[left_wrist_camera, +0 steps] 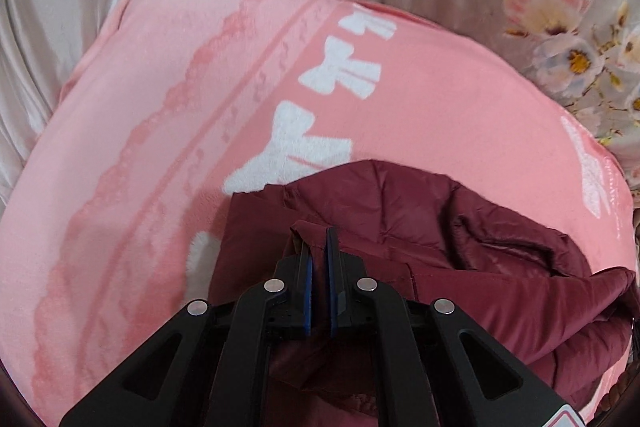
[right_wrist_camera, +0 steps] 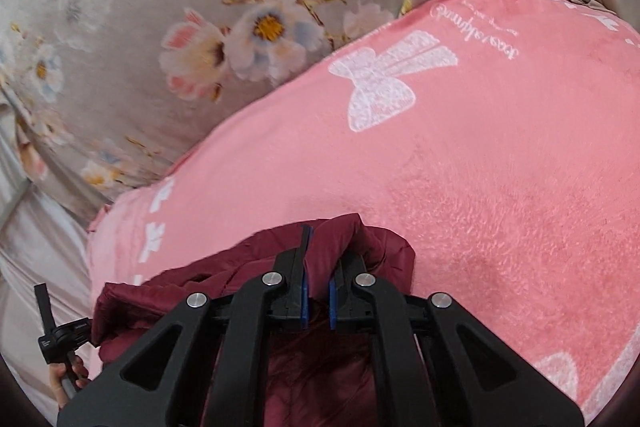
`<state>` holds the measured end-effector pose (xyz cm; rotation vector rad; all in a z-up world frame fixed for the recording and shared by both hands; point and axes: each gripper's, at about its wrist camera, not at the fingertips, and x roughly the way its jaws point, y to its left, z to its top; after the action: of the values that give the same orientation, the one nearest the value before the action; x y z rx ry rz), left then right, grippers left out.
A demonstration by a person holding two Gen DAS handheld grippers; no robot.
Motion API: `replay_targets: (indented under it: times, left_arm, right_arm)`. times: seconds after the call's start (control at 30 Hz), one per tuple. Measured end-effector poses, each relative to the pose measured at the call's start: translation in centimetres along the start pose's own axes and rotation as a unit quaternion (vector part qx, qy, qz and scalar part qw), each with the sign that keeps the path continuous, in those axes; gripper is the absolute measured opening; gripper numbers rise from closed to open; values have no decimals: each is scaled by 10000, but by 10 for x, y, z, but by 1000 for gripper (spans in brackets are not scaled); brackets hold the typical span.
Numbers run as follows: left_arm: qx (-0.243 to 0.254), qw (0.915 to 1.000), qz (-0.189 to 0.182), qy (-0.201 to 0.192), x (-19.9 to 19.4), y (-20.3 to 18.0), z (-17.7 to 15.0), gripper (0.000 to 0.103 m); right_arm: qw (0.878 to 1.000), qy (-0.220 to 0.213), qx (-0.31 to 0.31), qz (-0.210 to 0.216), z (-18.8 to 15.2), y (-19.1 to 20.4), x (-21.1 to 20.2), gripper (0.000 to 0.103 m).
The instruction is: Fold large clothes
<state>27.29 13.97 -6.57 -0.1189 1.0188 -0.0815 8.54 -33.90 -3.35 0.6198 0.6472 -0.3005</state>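
Observation:
A dark red padded jacket (left_wrist_camera: 460, 223) lies crumpled on a pink blanket (left_wrist_camera: 160, 107) with white bows. My left gripper (left_wrist_camera: 316, 239) is shut on a fold of the jacket's edge, with fabric pinched between the blue pads. In the right wrist view my right gripper (right_wrist_camera: 320, 247) is shut on another bunched part of the jacket (right_wrist_camera: 192, 279), which bulges over the fingers. The jacket's lower part is hidden under both grippers.
The pink blanket (right_wrist_camera: 500, 187) covers a bed with a grey floral sheet (right_wrist_camera: 120, 47) behind it. Pale sheet folds (left_wrist_camera: 60, 27) lie at the left. The other gripper and a hand (right_wrist_camera: 60, 359) show at the lower left of the right wrist view.

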Motion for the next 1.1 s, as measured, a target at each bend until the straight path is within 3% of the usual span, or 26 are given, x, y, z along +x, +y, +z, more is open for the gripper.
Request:
replay_targets:
  times: [0.17,0.23,0.33,0.47,0.5,0.53,0.57,0.67,0.73,0.8,0.93,1.1]
  left_arm:
    - [75,9999,110,90,25,-4,-1,7]
    - [47,10000,-10,80,31,-2,1,11]
    - [-240,9987,-453,-66,21,13,5,13]
    - [-451,9911,-1049,-692,-27,36,11,16]
    - [-426,9904,-976,-886,-40,39,13,25]
    - [-371,9893,-669,-1241,-59,41,15,37]
    - [-304,9871,-522,-1483,-72,42,16,43]
    - [-80,9818,-377,-1859,-104,37,21,45]
    - [42,9813,-600,-1829,-115,25,21,45]
    - [370,9824,-812,-1639,-113,3,16,45]
    - [1172,9829,-888,-1110,-82,-60,-8,45]
    - [1553,9830,-907,-368,-27,-111,-25,43]
  right_arm:
    - [9991,176,-64,-385,-8,-1,31,5]
    - [9986,222,-93,-468,-10,-2,40,6]
    - [9997,123,87,-172,-6,-6,30,10]
    - [9985,-342,225,358,8,-6,-16,24]
    - [9978,-522,129,385,10,-3,-29,31]
    - [9972,-651,60,372,12,1,-39,38]
    - [9962,-802,-29,339,12,6,-49,46]
    - [9935,-1002,-417,338,5,31,-68,48]
    - [9917,-866,-808,495,-7,55,-70,52]
    - [9875,-406,-1358,684,-23,88,-55,53]
    - [9734,278,-2164,702,-54,138,-13,53]
    - [9688,1227,-2063,610,-62,165,54,51]
